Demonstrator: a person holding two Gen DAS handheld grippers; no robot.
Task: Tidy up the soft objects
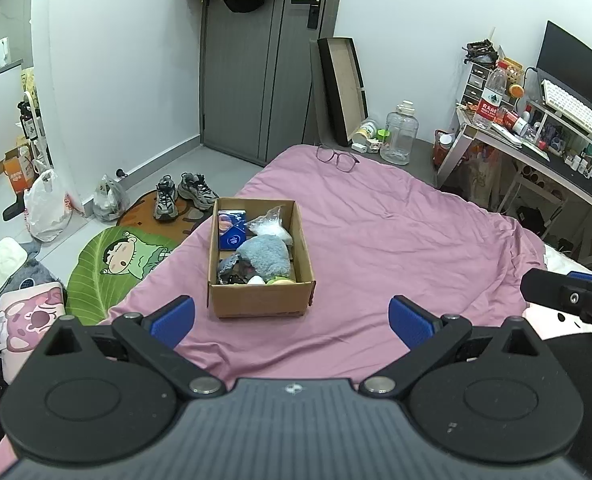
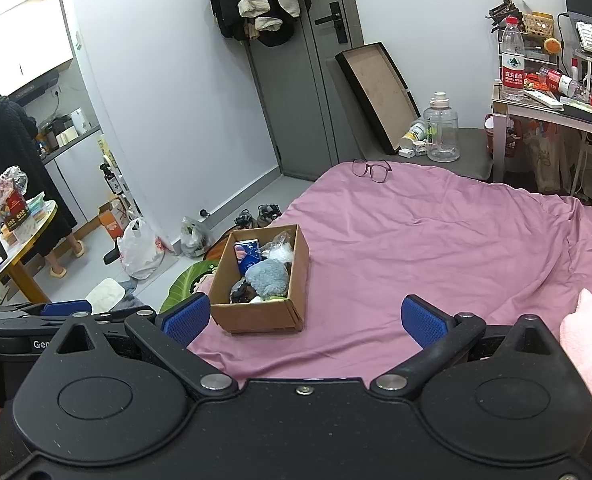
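Your open brown cardboard box sits on the pink bedsheet close to the bed's left edge, its near wall facing you. Inside it lie a fluffy grey-blue plush, a dark blue printed packet at the far left corner, a clear plastic bag of white filling at the far end, and a crumpled dark item near the front. The sheet is smooth cotton with shallow creases, and a broad stretch to the box's right is bare up to the purple-framed glasses at the far edge. A soft pink plush toy rests at the near right edge of the bed.

Your left gripper is spread wide and holds nothing, with the box just ahead between its blue pads. Your right gripper is likewise wide and holding nothing, the box ahead toward its left finger.
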